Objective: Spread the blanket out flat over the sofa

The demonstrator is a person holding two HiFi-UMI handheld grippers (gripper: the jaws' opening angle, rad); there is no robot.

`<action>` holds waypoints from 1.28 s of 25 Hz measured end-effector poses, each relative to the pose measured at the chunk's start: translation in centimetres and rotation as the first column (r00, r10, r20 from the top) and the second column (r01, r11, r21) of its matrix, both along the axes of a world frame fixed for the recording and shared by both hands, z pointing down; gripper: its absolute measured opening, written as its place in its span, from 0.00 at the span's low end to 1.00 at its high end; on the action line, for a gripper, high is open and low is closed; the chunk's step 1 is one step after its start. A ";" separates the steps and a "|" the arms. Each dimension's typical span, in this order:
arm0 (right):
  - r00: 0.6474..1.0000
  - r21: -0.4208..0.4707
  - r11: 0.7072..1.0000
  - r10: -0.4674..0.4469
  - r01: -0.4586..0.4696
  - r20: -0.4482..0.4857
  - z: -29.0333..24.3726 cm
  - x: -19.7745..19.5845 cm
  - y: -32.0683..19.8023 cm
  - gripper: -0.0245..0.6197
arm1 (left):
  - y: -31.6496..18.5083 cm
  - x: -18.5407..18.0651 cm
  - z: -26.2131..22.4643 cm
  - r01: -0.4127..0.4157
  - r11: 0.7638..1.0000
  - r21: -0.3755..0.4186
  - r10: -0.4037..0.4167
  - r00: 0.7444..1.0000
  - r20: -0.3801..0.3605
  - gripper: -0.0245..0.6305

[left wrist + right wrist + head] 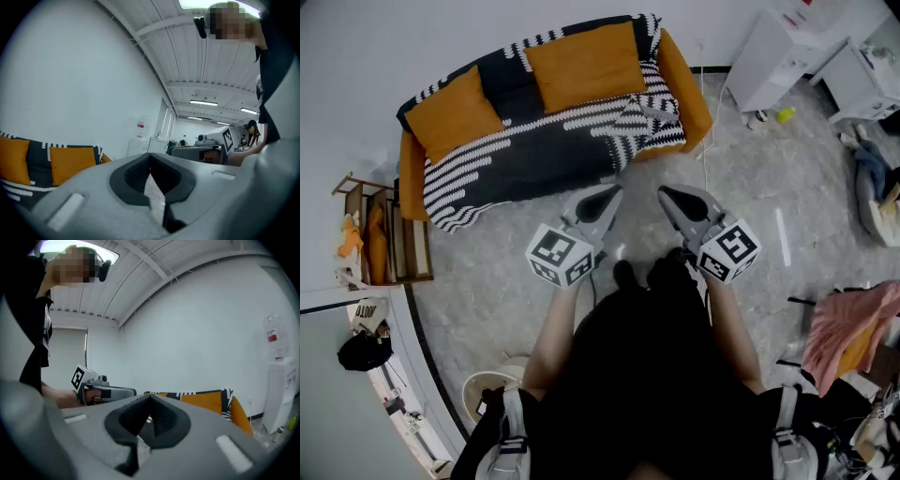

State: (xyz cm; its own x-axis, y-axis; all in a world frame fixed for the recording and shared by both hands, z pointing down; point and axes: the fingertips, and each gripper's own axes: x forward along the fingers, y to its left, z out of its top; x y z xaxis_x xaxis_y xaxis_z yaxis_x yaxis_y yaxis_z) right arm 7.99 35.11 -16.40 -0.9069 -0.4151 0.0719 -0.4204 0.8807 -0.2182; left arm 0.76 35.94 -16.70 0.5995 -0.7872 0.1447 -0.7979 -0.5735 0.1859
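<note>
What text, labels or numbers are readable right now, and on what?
Nothing reads cleanly.
White bag by the shelf: dark print, too blurred to quote.
Clear bottle: red label, too small to read.
Marker cubes: square patterns, no words.

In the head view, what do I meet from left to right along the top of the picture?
orange cushion → second orange cushion → orange sofa arm → white cabinet
</note>
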 end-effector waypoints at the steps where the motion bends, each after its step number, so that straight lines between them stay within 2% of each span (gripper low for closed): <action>1: 1.000 0.000 1.000 -0.001 0.001 -0.004 0.1 0.0 0.1 0.04 | 0.1 0.0 0.0 0.000 1.000 -0.001 0.000 1.000 -0.001 0.05; 9: 0.999 -0.026 1.000 0.008 -0.007 0.032 0.0 0.3 0.2 0.04 | 0.4 0.0 0.3 -0.003 1.000 -0.006 0.003 1.000 0.000 0.05; 21: 0.999 -0.053 0.997 0.047 -0.047 -0.007 1.6 1.4 0.3 0.04 | 0.1 0.2 2.5 -0.025 0.998 -0.053 0.025 1.000 -0.002 0.05; 32: 0.998 -0.092 0.994 0.053 -0.055 -0.016 3.8 3.2 -6.4 0.04 | -5.5 1.8 4.2 -0.003 0.995 -0.096 0.004 1.000 0.012 0.05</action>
State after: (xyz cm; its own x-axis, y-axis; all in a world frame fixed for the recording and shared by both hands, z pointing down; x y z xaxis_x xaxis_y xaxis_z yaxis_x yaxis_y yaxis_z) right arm 11.20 28.74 -12.65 -0.8821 -0.4544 0.1242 -0.4701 0.8329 -0.2921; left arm 2.53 30.39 -12.55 0.5999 -0.7672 0.2270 -0.7985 -0.5562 0.2303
